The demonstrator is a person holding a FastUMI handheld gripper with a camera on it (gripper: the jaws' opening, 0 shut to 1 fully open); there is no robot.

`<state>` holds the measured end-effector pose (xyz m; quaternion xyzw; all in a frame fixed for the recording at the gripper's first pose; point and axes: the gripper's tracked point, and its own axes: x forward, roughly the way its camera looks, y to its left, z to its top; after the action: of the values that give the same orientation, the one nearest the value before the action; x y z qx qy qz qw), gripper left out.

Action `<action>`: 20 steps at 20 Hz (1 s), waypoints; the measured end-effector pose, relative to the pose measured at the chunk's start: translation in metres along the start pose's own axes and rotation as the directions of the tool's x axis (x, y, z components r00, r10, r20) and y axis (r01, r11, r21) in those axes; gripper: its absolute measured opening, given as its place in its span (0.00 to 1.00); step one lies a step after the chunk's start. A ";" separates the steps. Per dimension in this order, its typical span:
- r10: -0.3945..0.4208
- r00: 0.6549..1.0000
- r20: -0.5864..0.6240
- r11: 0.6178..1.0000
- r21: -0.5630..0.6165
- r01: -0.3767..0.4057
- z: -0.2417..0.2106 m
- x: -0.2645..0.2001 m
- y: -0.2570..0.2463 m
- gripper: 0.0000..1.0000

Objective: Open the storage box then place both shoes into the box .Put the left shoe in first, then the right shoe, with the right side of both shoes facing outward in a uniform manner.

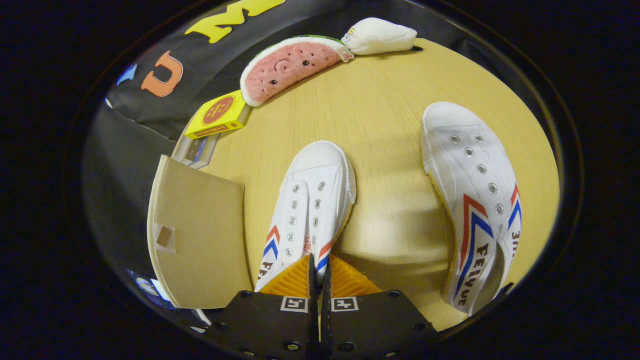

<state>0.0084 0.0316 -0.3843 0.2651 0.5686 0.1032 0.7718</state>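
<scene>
Claw (318, 272) clamped on white lace-less shoe (312, 200) with red-blue chevrons, matching shoe (472, 195) well apart

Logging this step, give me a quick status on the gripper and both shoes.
Gripper shut on near shoe at its tongue. Second shoe lies apart on the table, untouched. Box lid open beside the gripped shoe. Nothing in the way.

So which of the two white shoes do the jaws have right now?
The shoe beside the cardboard flap: the gripper has its jaws closed on its heel end. The other shoe lies apart, untouched.
</scene>
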 end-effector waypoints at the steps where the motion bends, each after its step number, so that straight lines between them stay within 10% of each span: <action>1: 0.002 1.000 0.011 1.000 0.005 -0.002 0.000 -0.004 0.001 0.02; 20: 0.064 0.975 0.214 0.993 -0.106 -0.042 0.000 -0.139 0.180 0.02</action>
<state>-0.0122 0.1184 -0.1747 0.2507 0.4677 0.1228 0.8387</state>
